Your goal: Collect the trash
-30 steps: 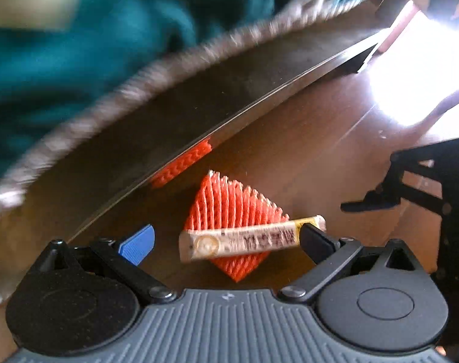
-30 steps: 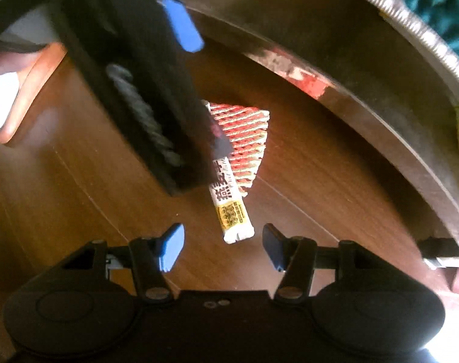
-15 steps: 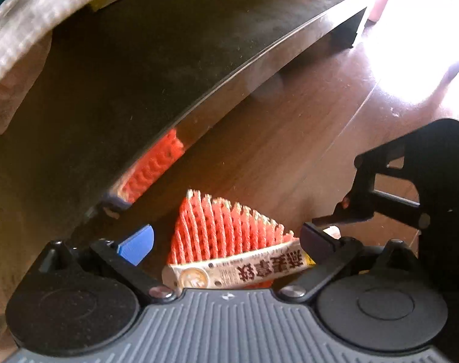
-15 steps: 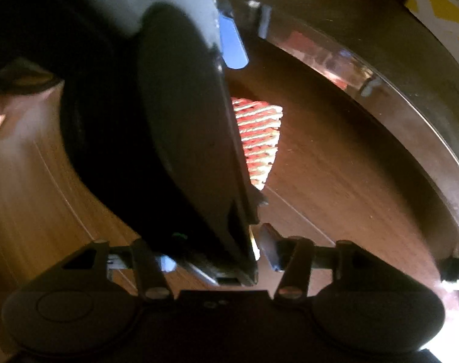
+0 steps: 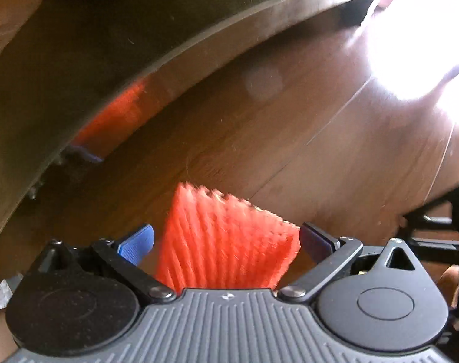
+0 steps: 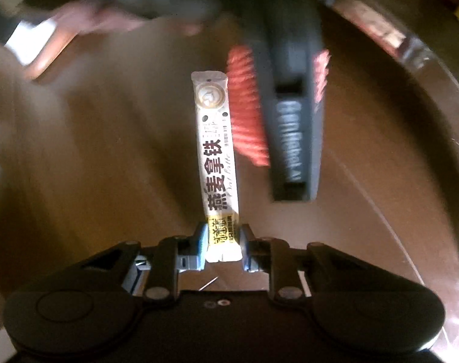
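Right tool (image 6: 222, 242) jaws just closed, now pinching yellow end of coffee sachet (image 6: 217, 148) above wooden floor (image 6: 108, 166). Left tool (image 5: 226, 239) spread, straddling orange foam net (image 5: 226, 248) on floor beside low furniture edge (image 5: 169, 57).

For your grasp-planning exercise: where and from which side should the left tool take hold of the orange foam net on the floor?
Grip the orange foam net across its wide lower part, coming straight down from above. It lies flat on the wooden floor, already between the open left tool fingers, so closing on its ribbed sides should pinch the soft mesh.
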`<state>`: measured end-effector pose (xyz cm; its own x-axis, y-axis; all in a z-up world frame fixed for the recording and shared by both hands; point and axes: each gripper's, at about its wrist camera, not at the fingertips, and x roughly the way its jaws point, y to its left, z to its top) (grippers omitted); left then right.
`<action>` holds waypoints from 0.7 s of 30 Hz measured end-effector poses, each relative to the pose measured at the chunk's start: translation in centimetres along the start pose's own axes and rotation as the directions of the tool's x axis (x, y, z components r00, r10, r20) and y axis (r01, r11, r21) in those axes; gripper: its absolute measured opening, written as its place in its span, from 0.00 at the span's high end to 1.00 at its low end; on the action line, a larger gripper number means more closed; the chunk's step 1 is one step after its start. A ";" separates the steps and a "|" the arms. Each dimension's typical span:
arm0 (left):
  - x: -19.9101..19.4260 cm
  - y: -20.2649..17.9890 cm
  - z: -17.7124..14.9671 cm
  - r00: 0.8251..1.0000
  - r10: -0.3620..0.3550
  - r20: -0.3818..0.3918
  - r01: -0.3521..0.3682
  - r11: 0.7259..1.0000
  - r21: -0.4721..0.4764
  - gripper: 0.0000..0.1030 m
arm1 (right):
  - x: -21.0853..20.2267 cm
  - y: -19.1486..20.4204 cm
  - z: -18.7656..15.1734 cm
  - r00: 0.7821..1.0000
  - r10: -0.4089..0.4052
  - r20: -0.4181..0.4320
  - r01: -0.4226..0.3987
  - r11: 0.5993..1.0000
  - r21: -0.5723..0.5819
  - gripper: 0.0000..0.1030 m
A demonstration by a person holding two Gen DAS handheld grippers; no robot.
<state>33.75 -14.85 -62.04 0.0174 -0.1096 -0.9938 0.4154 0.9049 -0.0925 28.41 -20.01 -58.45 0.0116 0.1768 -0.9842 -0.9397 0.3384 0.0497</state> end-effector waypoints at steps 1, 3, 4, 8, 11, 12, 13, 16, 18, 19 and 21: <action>0.6 0.0 0.1 1.000 -0.013 -0.024 0.013 1.000 -0.001 0.00 | 0.1 0.2 -0.1 1.000 0.002 -0.005 -0.002 1.000 -0.008 0.80; 1.0 -0.1 0.0 1.000 -0.001 -0.030 0.001 1.000 0.009 0.00 | 0.2 0.4 -0.1 1.000 0.007 -0.007 -0.007 1.000 -0.003 0.80; 1.1 -0.1 -0.1 0.999 -0.012 -0.029 0.013 1.000 0.008 0.00 | 0.2 0.3 -0.1 1.000 0.007 -0.005 -0.007 1.000 0.002 0.80; 1.4 -0.4 -0.6 0.999 -0.026 -0.035 0.027 0.999 0.029 0.12 | 0.1 -0.6 -0.1 1.000 0.009 -0.004 -0.009 1.000 0.010 0.81; 0.9 -0.5 -0.6 1.000 -0.026 -0.008 0.026 0.999 0.031 0.28 | 0.1 -1.4 -0.3 1.000 0.010 -0.007 -0.010 1.000 0.008 0.81; 0.7 -0.4 -0.7 1.000 -0.024 -0.001 0.024 0.999 0.031 0.39 | -0.1 -1.6 0.2 1.000 0.006 -0.010 -0.006 1.000 0.004 0.81; 0.5 -0.4 -0.6 1.000 -0.030 0.004 0.030 0.999 0.033 0.46 | -0.6 -1.3 0.7 1.000 0.008 -0.015 -0.008 1.000 0.004 0.81; -0.4 -0.4 -0.9 1.000 -0.018 0.007 0.018 0.999 0.051 0.70 | -1.3 -1.0 1.0 1.000 0.014 -0.023 -0.014 1.000 0.006 0.81; -0.8 -0.1 -0.9 1.000 -0.023 -0.002 0.023 0.999 0.033 0.73 | -1.5 -1.1 1.2 0.999 0.022 -0.027 -0.022 1.000 0.004 0.81; -1.2 0.3 -1.0 1.000 -0.028 -0.002 0.028 1.000 0.014 0.73 | -1.9 -1.1 1.3 0.999 0.027 -0.028 -0.027 1.000 0.002 0.81; -2.2 0.8 -1.0 1.000 -0.030 0.001 0.030 0.999 -0.018 0.73 | -2.8 -0.9 1.4 0.999 0.035 -0.030 -0.035 0.999 -0.013 0.81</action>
<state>33.09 -13.50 -59.94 0.0055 -0.1370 -0.9906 0.3989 0.9086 -0.1235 29.66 -19.53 -55.49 -0.0312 0.1609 -0.9865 -0.9438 0.3201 0.0821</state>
